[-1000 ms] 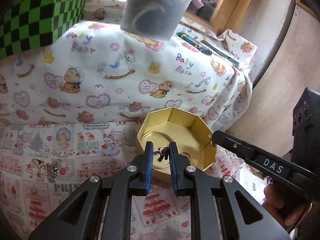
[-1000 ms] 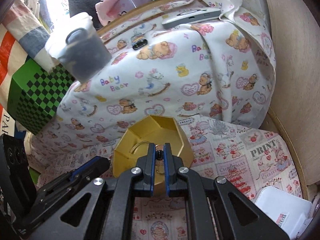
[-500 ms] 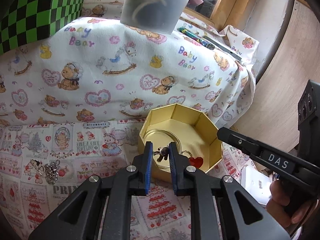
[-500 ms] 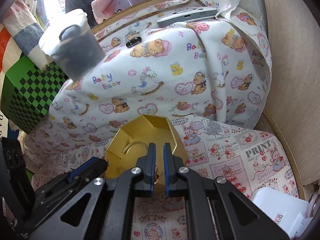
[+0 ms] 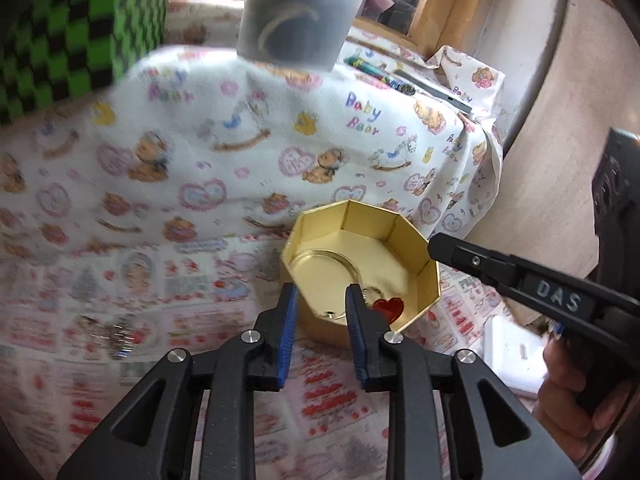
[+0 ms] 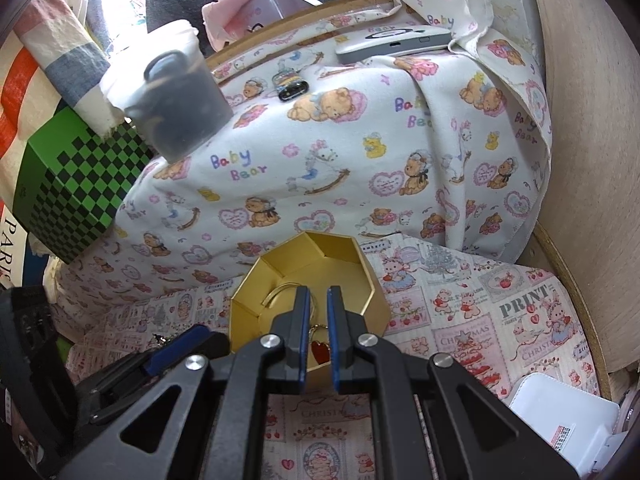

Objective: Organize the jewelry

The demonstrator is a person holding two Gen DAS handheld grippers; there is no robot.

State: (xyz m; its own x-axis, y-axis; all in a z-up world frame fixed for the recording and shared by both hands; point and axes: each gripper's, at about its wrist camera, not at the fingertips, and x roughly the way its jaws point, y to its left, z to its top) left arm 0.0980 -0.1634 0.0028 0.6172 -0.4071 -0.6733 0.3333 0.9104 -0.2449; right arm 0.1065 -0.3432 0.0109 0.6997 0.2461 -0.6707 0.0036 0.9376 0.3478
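Observation:
A gold octagonal box (image 5: 408, 236) sits on the patterned cloth; it also shows in the right wrist view (image 6: 360, 264). A red heart pendant on a gold ring (image 5: 387, 307) lies inside it, seen too in the right wrist view (image 6: 320, 351). My left gripper (image 5: 320, 294) is open and empty just in front of the box's near wall. My right gripper (image 6: 317, 300) hovers over the box with jaws a little apart and nothing between them; its finger reaches the box's right rim in the left wrist view (image 5: 444, 246). A silver jewelry piece (image 5: 114, 338) lies blurred on the cloth at left.
A raised ledge under the Baby Bear cloth (image 6: 360, 152) rises behind the box. On it stand a grey plastic tub (image 6: 176, 96), a green checkered box (image 6: 76, 196) and a flat grey device (image 6: 394, 40). A white box (image 6: 560, 416) lies at front right.
My left gripper has opened wider and let go of the small dark charm it held. It has drawn back left of the box. The red heart pendant now lies in the box.

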